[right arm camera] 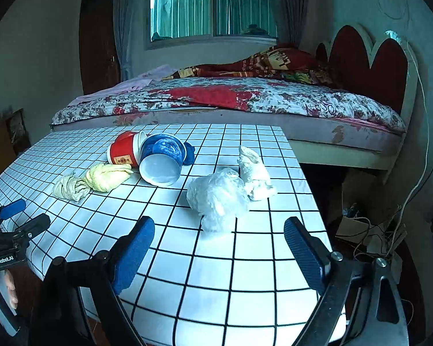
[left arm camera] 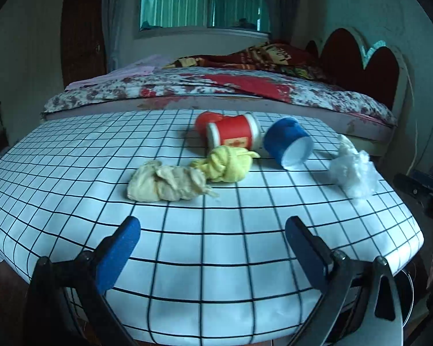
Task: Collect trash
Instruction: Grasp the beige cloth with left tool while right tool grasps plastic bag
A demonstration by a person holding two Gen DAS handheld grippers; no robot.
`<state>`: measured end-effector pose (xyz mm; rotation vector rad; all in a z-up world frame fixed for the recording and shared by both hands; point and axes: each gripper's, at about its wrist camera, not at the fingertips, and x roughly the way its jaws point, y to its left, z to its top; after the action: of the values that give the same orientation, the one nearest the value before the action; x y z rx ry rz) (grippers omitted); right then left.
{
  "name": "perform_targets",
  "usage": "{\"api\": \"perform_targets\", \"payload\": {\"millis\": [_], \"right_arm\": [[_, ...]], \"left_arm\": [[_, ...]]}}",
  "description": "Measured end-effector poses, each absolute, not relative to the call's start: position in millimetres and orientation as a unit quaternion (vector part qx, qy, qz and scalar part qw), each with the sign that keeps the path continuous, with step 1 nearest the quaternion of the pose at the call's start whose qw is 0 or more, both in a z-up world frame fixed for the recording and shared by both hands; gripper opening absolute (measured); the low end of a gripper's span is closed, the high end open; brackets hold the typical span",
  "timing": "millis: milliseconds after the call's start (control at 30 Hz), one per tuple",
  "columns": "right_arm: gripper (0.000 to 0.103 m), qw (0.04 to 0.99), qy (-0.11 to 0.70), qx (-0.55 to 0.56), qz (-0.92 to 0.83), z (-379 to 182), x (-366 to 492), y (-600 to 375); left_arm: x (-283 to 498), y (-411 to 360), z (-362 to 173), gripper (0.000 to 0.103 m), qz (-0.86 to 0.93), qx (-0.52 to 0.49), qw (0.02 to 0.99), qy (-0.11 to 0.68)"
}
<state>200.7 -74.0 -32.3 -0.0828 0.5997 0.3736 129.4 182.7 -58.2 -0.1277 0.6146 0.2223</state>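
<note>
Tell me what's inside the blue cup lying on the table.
The blue cup lies tipped on the checked table, its mouth toward the right wrist camera. The visible interior is plain white and looks empty. The deepest part is shaded, so something small there cannot be ruled out.

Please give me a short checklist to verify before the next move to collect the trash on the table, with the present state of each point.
1. Left gripper open and holding nothing: ok.
2. Right gripper open and holding nothing: ok.
3. White plastic wad lies in front of the right gripper with nothing between them: ok.
4. Beige crumpled wad lies ahead of the left gripper with bare table between them: ok.
5. Red cup and blue cup upright: not ok, both lie on their sides.
6. Bin or bag to receive the trash: cannot tell, none in view.
</note>
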Motion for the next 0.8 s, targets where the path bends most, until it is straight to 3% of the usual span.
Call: {"api": "perform_targets", "payload": {"millis": [133, 400, 467, 633, 800], "right_arm": [[0.090, 0.931, 0.315, -0.035, 0.181, -38, 230, -62], [0.078, 0.917, 0.362, -0.036, 0.166, -55, 279, -53], [0.069, 0.912, 0.371, -0.036, 0.171, -59, 286, -51], [0.058, 0.905, 0.379, -0.041, 0.186, -65, 288, -48], [0.053, 0.896, 0.394, -0.048, 0.200, -72, 289, -43]], "left_arm": [[147, 215, -66, 0.100, 0.127, -0.070, 0.937, 0.317], [195, 237, -77, 0.096, 0.130, -0.082, 0.926, 0.346], [208, 242, -83, 0.094, 0.134, -0.082, 0.917, 0.366], [219, 250, -96, 0.081, 0.132, -0.088, 0.906, 0.393], [210, 250, -95, 0.056, 0.122, -0.092, 0.908, 0.390]]}}
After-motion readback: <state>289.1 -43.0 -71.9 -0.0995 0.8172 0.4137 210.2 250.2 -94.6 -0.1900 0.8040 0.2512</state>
